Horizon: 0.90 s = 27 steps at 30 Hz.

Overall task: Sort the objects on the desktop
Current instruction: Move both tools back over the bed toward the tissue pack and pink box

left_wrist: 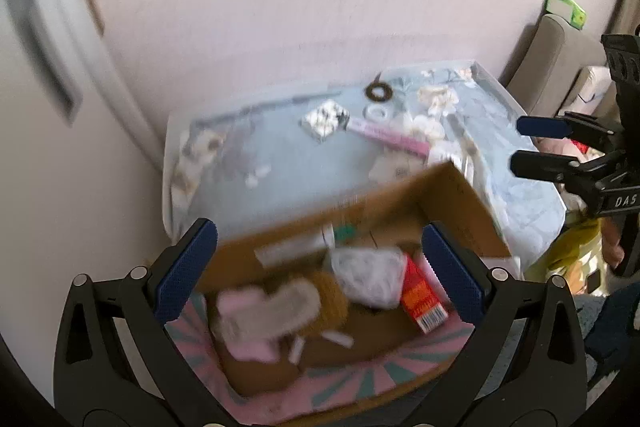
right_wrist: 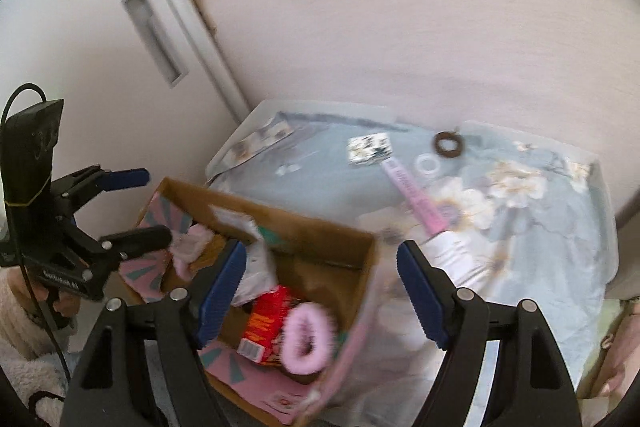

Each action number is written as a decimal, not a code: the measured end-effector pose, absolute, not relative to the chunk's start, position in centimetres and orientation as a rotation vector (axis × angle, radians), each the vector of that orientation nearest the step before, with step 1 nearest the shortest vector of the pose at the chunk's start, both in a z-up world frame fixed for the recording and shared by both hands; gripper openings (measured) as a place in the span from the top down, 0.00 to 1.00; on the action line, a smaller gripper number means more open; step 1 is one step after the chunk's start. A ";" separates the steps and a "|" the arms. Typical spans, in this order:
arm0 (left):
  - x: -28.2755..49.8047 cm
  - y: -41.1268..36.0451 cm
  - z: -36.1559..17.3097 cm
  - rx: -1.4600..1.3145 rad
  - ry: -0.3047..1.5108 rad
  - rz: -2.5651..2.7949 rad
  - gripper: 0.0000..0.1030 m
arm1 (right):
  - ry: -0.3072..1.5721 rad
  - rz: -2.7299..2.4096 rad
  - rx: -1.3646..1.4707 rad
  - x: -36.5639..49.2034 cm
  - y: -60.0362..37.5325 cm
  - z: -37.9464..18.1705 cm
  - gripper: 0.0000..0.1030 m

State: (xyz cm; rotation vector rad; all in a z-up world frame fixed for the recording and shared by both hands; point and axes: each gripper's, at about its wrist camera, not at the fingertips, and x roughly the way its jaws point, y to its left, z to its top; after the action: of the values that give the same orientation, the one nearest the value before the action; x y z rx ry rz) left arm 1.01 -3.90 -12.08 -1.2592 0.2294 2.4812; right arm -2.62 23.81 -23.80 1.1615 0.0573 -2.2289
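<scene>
Cardboard box [left_wrist: 452,195] at the table's [left_wrist: 280,163] near edge holds a red barcoded carton [left_wrist: 422,301] (print unreadable). "DAS" marks my right claw [left_wrist: 536,147]; both it and my left claw [left_wrist: 320,275] gape empty.

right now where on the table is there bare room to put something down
The widest bare patch of the floral tablecloth lies between the cardboard box and the foil packet, running toward the wall. Crowded: the foil packet, brown ring, clear ring and pink tube sit close together on the far side. The box is nearly full.
</scene>
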 end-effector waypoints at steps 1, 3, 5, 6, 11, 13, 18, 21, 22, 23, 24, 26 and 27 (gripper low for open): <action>0.7 -3.8 -11.7 -1.247 0.241 2.480 0.01 | 0.057 -2.243 1.153 -2.9 24.4 -23.5 0.28; -0.8 -3.3 -10.6 -1.206 0.285 2.473 0.01 | 0.059 -2.264 1.137 -3.6 25.4 -22.7 0.28; -2.5 -2.8 -9.5 -1.172 0.326 2.462 0.01 | 0.076 -2.293 1.112 -4.3 26.4 -21.9 0.28; -3.3 -2.6 -9.1 -1.157 0.343 2.459 0.01 | 0.086 -2.310 1.099 -4.7 26.9 -21.4 0.28; -7.6 -0.9 -8.1 -1.128 0.420 2.395 0.01 | 0.103 -2.326 1.112 -7.2 28.1 -20.6 0.28; -9.3 -0.1 -8.5 -1.145 0.456 2.354 0.01 | 0.110 -2.303 1.154 -8.3 28.1 -21.1 0.28; -13.0 2.1 -11.2 -1.207 0.535 2.236 0.01 | 0.196 -2.271 1.243 -10.7 27.6 -22.8 0.28; -14.8 3.4 -14.2 -1.228 0.621 2.159 0.01 | 0.260 -2.238 1.251 -11.9 27.3 -23.9 0.28; -15.5 3.7 -15.5 -1.231 0.626 2.112 0.01 | 0.283 -2.223 1.254 -12.4 27.1 -24.6 0.28; -15.9 4.0 -16.3 -1.235 0.632 2.088 0.01 | 0.298 -2.208 1.262 -13.0 26.8 -25.4 0.28; -16.4 4.2 -17.3 -1.242 0.645 2.074 0.01 | 0.303 -2.195 1.272 -13.6 26.6 -26.1 0.28; -17.6 4.9 -19.5 -1.264 0.697 2.051 0.01 | 0.308 -2.168 1.283 -14.6 25.8 -27.9 0.28; -18.1 5.1 -20.5 -1.264 0.721 2.041 0.01 | 0.316 -2.158 1.288 -15.0 25.4 -28.7 0.28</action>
State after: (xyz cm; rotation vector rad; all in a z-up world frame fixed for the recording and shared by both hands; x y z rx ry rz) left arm -18.05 5.12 -20.52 -1.2640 0.7208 2.0408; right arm -14.98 25.40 -28.72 1.2878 0.3157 -2.1582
